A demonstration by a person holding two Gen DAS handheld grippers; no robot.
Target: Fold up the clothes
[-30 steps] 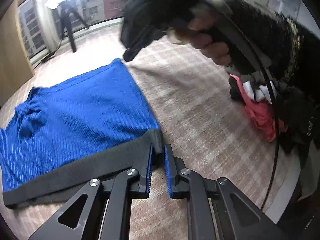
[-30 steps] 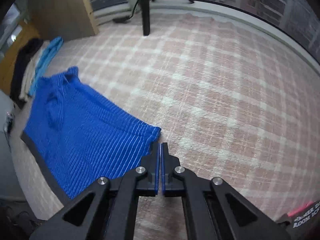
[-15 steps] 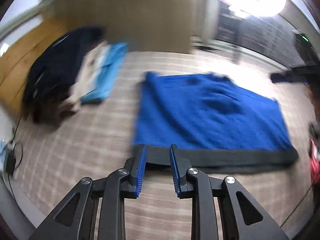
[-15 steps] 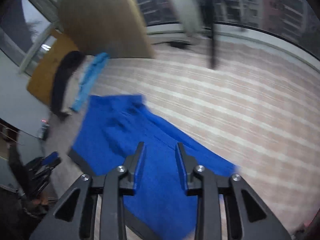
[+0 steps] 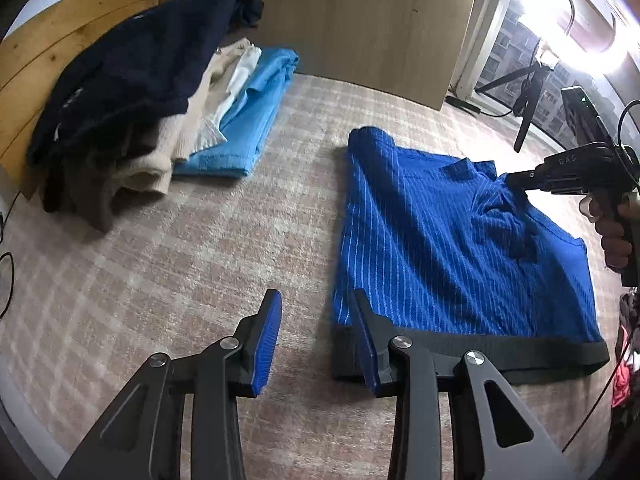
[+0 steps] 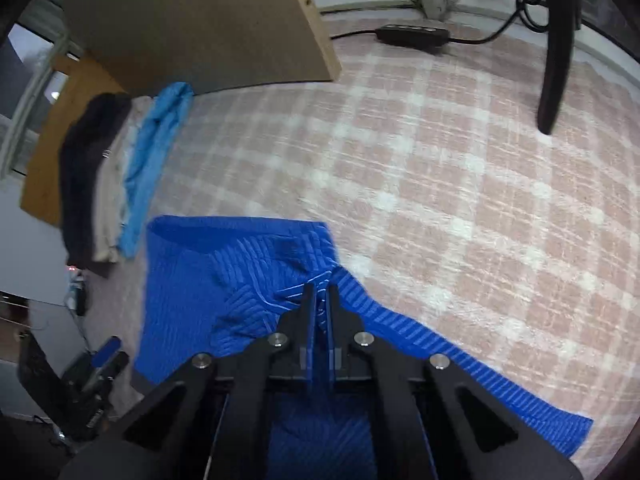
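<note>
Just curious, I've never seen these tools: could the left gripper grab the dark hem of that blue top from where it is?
Probably yes. The left gripper is open, its right finger already over the corner of the dark hem of the blue top, with only bare carpet around it.

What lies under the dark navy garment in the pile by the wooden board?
Under the dark navy garment a cream knit and a white piece show, on a folded light-blue garment. Anything deeper is covered.
</note>
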